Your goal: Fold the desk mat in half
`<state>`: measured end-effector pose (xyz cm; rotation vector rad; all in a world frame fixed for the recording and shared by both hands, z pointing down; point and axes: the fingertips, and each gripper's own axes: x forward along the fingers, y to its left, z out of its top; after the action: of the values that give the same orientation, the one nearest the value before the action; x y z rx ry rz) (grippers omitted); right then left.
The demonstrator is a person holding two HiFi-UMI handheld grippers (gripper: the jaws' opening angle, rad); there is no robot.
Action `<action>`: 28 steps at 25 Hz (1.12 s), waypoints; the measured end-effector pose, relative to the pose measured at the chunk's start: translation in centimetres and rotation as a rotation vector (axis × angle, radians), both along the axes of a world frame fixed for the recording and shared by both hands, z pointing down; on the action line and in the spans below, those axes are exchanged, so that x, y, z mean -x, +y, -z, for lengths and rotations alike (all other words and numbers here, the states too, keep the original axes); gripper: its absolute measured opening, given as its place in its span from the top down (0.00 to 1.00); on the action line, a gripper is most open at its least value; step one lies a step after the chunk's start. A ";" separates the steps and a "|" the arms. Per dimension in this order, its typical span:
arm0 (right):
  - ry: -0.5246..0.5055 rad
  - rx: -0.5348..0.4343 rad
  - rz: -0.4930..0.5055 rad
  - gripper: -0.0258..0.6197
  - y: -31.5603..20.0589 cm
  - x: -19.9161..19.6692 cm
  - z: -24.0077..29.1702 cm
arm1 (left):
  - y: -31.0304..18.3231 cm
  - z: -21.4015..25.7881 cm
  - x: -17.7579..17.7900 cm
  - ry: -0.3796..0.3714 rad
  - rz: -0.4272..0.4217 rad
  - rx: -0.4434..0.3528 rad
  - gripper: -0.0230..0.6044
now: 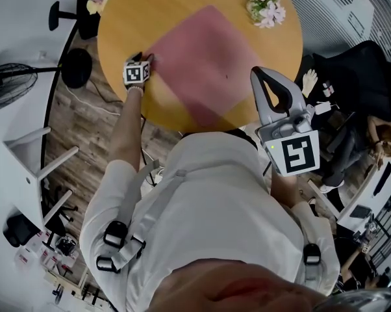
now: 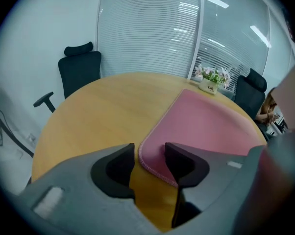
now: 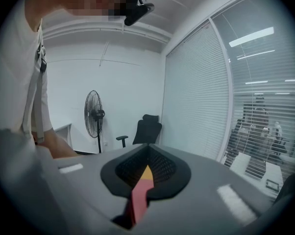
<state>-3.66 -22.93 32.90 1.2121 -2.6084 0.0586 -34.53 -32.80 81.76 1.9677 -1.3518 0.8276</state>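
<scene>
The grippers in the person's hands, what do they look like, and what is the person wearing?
Both the left gripper and the right gripper have grey plastic bodies, and their fingers are lined in black. Each carries a cube with black-and-white square markers. The person wears a white short-sleeved top under grey shoulder straps with black buckles.

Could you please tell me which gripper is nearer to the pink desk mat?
Left. The left gripper is down at the desk mat's left corner, which sits between its open fingers. The right gripper is held up by the table's near edge, clear of the mat.
</scene>
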 end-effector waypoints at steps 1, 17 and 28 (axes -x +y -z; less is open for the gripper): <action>0.000 0.003 0.001 0.95 -0.1 0.1 -0.1 | 0.0 -0.1 0.0 0.020 0.003 0.005 0.64; 0.032 0.027 0.002 0.95 0.3 -0.5 -1.5 | 0.3 -0.3 -0.6 0.031 -0.069 0.014 0.70; 0.018 0.004 -0.003 0.95 0.7 -0.6 -1.2 | 0.9 -0.3 -2.5 0.013 -0.168 0.026 0.89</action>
<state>-3.09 -22.19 34.07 1.2093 -2.5899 0.0532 -32.05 -31.93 82.09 2.0840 -1.1741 0.9039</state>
